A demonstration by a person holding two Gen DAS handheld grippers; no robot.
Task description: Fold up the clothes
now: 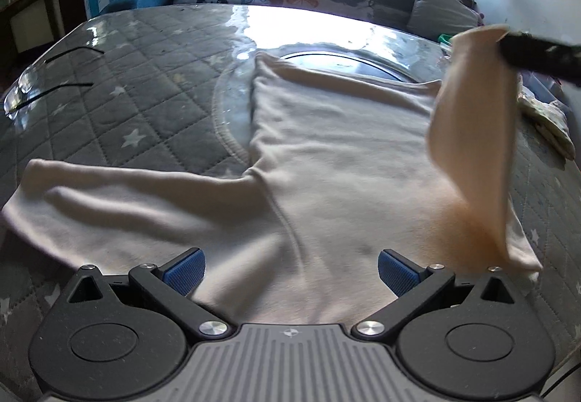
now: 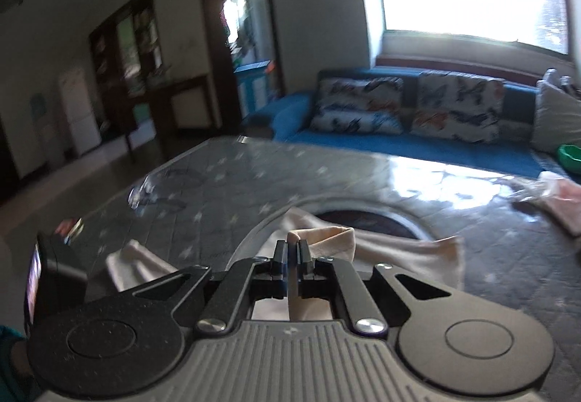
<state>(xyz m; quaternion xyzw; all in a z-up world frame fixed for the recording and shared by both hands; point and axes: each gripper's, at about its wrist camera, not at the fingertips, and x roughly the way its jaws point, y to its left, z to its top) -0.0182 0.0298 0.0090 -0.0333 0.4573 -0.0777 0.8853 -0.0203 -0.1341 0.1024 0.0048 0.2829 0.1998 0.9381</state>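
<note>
A cream long-sleeved top (image 1: 326,162) lies flat on the grey quilted table (image 1: 145,86), one sleeve (image 1: 120,206) stretched to the left. My left gripper (image 1: 290,273) is open and empty, low over the top's near end. My right gripper (image 2: 292,251) is shut on the other sleeve (image 2: 326,238) and holds it lifted above the top. In the left wrist view that raised sleeve (image 1: 472,133) hangs at the right from the right gripper's dark finger (image 1: 537,53).
A round dark inset (image 1: 337,61) lies in the table beyond the top's hem. Glasses (image 1: 25,90) lie at the table's left edge. Other cloth (image 1: 548,122) lies at the right. A blue sofa with butterfly cushions (image 2: 399,104) stands behind.
</note>
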